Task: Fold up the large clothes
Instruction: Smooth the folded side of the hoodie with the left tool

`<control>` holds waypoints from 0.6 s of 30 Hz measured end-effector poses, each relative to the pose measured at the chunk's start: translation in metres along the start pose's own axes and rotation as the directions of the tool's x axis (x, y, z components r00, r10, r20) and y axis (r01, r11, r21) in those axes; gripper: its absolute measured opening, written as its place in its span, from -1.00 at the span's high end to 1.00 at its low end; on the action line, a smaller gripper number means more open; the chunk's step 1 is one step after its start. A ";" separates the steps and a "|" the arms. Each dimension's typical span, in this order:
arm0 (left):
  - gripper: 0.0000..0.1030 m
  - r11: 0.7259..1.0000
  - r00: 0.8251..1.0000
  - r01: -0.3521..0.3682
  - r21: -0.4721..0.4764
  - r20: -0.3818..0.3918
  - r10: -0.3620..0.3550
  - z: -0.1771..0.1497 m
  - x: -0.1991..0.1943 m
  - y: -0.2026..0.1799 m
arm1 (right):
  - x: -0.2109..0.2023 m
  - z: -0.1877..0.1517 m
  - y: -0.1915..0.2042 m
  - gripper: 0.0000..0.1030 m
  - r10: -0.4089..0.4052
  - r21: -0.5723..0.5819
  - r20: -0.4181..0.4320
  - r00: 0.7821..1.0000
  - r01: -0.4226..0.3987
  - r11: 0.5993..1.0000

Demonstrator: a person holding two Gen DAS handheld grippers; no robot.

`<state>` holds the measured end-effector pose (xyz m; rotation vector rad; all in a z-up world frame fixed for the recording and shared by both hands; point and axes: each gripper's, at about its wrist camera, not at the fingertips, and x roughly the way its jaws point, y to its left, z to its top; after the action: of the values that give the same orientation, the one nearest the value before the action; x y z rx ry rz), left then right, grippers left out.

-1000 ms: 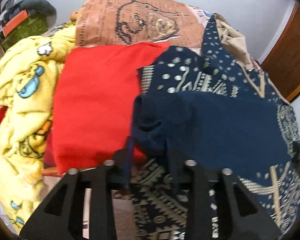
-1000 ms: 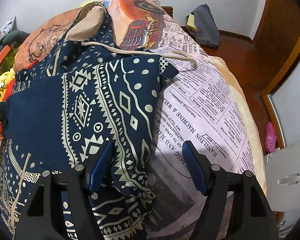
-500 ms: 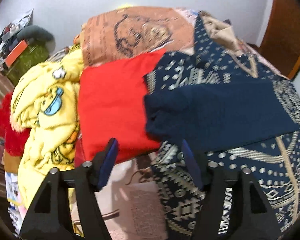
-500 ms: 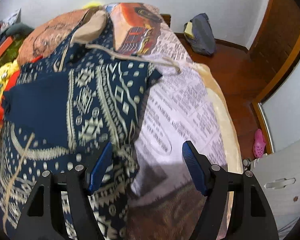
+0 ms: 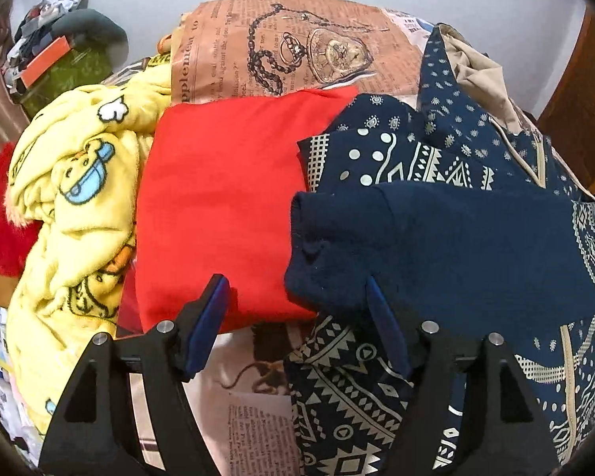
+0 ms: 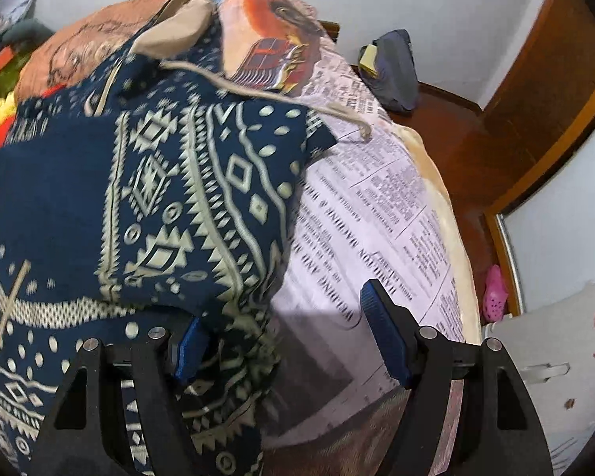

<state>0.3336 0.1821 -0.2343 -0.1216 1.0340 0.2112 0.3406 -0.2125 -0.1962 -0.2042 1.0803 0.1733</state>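
Note:
A navy hoodie [image 5: 428,162] with a cream geometric print lies on the bed, its beige-lined hood [image 6: 174,35] toward the far end. One plain navy sleeve [image 5: 448,246] is folded across its body, with the cuff pointing left. My left gripper [image 5: 295,289] hangs open just in front of that cuff, and nothing sits between its blue pads. In the right wrist view the hoodie [image 6: 202,182] fills the left half. My right gripper [image 6: 281,309] is open at the hoodie's right edge. A fold of fabric drapes over its left fingertip, while its right finger stands over bare sheet.
A folded red garment [image 5: 222,214] and a yellow cartoon blanket [image 5: 75,206] lie left of the hoodie. The newspaper-print sheet [image 6: 377,214] is bare to the right, up to the bed's edge. On the wooden floor are a dark bag [image 6: 392,67] and a pink shoe [image 6: 494,293].
My left gripper opened and let go of the navy cuff, which now rests on the hoodie. The right gripper stayed open; the hoodie's edge now covers its left fingertip.

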 end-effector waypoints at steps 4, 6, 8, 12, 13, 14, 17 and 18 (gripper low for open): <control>-0.37 0.999 0.999 -0.038 0.039 -0.006 0.038 -0.005 0.005 -0.002 | 0.001 -0.001 -0.019 -0.37 0.013 0.065 0.005 1.000 -0.014 0.998; -0.37 0.996 0.998 -0.065 0.059 -0.011 0.066 -0.011 0.009 -0.001 | 0.001 -0.006 -0.024 -0.38 0.040 0.094 0.000 0.999 -0.040 0.995; -0.40 0.996 0.997 -0.074 0.054 -0.019 0.075 -0.017 0.011 0.005 | 0.000 -0.009 -0.023 -0.39 0.044 0.096 0.001 0.999 -0.044 0.994; -0.42 0.980 0.981 -0.184 0.070 -0.045 0.187 -0.031 0.015 0.020 | -0.002 -0.011 -0.021 -0.43 0.039 0.085 -0.007 0.999 -0.038 0.996; -0.42 0.979 0.979 -0.191 0.075 -0.054 0.195 -0.036 0.016 0.024 | -0.003 -0.012 -0.021 -0.43 0.040 0.082 -0.015 0.999 -0.039 0.996; -0.42 0.979 0.979 -0.189 0.077 -0.061 0.194 -0.039 0.015 0.027 | -0.004 -0.013 -0.021 -0.43 0.045 0.081 -0.023 0.999 -0.043 0.996; -0.42 0.984 0.984 -0.163 0.079 -0.053 0.167 -0.045 0.002 0.033 | -0.013 -0.018 -0.021 -0.43 0.063 0.073 -0.032 0.998 -0.061 0.995; -0.42 0.985 0.987 -0.154 0.080 -0.040 0.158 -0.045 -0.006 0.033 | -0.016 -0.019 -0.021 -0.43 0.069 0.070 -0.029 0.997 -0.066 0.995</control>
<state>0.2850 0.2049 -0.2526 0.0243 1.0969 0.3116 0.3222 -0.2387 -0.1891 -0.1085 1.1238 0.1934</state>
